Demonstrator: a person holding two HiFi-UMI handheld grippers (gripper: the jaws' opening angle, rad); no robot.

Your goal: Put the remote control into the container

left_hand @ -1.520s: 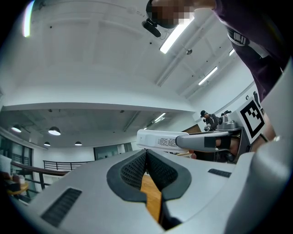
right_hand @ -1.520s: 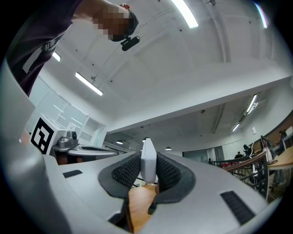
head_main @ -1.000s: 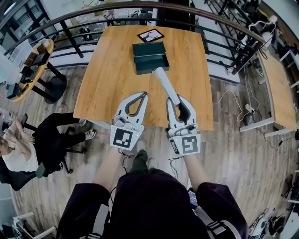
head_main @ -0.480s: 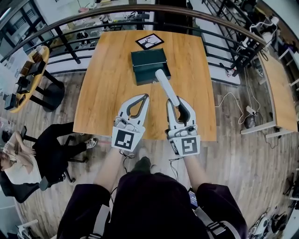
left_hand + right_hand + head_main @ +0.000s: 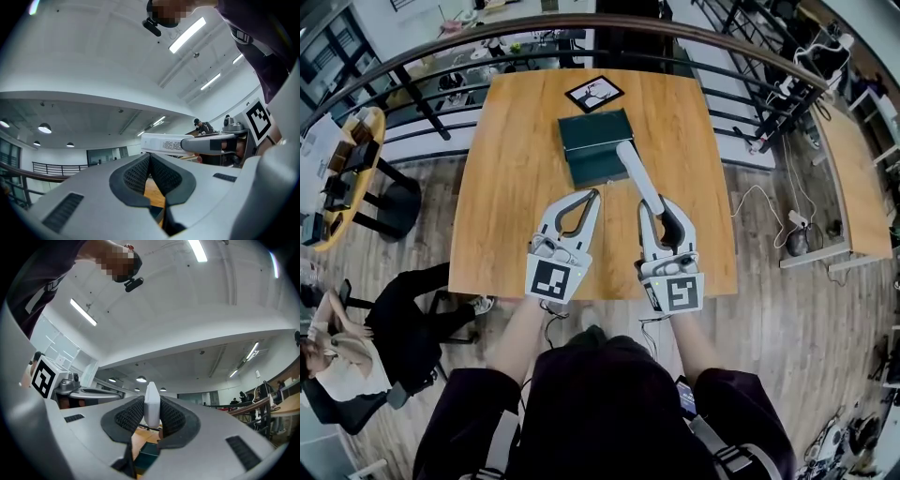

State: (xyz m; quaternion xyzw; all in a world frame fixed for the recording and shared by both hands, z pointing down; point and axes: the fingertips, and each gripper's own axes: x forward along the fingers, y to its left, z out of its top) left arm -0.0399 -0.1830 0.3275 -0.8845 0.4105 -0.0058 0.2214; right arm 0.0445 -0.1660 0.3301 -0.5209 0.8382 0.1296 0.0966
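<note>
In the head view my right gripper [image 5: 653, 202] is shut on a long white remote control [image 5: 638, 174], which sticks out forward with its far end over the near right corner of the dark green container [image 5: 592, 145]. The container lies on the wooden table [image 5: 514, 178], past both grippers. My left gripper [image 5: 583, 195] sits beside the right one, jaws shut with nothing between them. In the right gripper view the remote control [image 5: 152, 404] stands edge-on between the black pads [image 5: 131, 414]. The left gripper view shows the remote control [image 5: 165, 142] from the side, above my closed jaws.
A black-framed picture card [image 5: 595, 93] lies on the table beyond the container. A curved metal railing [image 5: 422, 56] runs behind the table. A seated person [image 5: 375, 309] is at the lower left on the wood floor. Another wooden table [image 5: 853, 178] stands at the right.
The remote's far end has moved forward from just short of the container to over its near right corner. My left gripper has stayed in place.
</note>
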